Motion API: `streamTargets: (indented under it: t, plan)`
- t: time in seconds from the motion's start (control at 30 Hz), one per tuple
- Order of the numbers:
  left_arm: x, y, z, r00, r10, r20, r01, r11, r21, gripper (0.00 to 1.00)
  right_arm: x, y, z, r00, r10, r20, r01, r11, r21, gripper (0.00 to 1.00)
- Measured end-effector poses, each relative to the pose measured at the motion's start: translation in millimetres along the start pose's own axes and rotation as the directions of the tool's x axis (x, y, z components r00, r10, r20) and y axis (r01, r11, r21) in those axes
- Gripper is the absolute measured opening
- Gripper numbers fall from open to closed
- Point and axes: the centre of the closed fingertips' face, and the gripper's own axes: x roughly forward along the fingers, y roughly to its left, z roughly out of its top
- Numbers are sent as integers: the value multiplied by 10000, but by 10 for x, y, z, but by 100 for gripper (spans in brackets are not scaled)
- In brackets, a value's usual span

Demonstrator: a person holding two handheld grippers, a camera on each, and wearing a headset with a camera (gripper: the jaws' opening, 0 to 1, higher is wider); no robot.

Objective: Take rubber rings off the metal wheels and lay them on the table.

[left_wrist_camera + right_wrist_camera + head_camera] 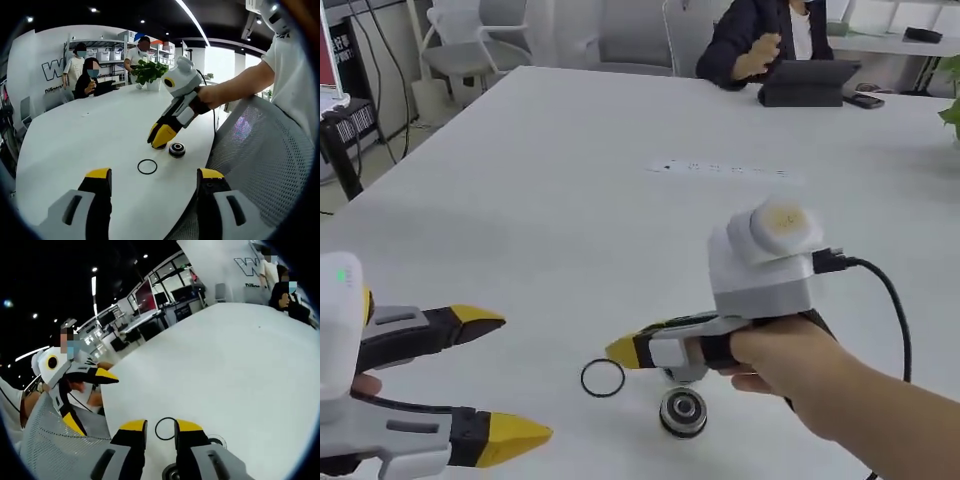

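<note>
You had one ring [603, 378] lying flat on the table [570, 200], just beside a wheel [682, 412]. Your right gripper [161, 426] hovered over both, jaws narrowly parted and empty. Your left gripper [517, 376] was spread wide, holding nothing. The next move probably called for steadying that wheel and pinching its dark outer band.

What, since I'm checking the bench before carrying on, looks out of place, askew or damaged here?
Nothing stands out. The rubber ring lies flat on the white table, apart from the metal wheel beside it. Nothing is spilled or visibly damaged.
</note>
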Motion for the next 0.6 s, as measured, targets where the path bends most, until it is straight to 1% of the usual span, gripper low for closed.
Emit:
streamTargets:
  t: [0.13, 0.23, 0.33, 0.47, 0.6]
  plan:
    - [3, -6, 5, 10000, -14, 26, 14, 10000, 0, 67, -126, 15, 53, 10000, -31, 35, 32, 9991, -423, 20]
    - [6, -13, 4, 10000, -42, 21, 42, 10000, 4, 67, -199, 21, 68, 10000, -24, 20, 25, 9982, -594, 21]
    - [8, -23, 6, 10000, -73, 26, 73, 10000, 17, 67, -321, 27, 91, 10000, -48, 83, 54, 9969, -783, 20]
    - [8, -33, 7, 9999, -127, 31, 127, 9999, 17, 67, -459, 8, 118, 9996, -84, 276, 105, 9969, -784, 21]
    - [12, -45, 4, 9998, -209, 13, 209, 9998, 48, 67, -629, -45, 119, 9984, -232, 514, 271, 9966, -773, 22]
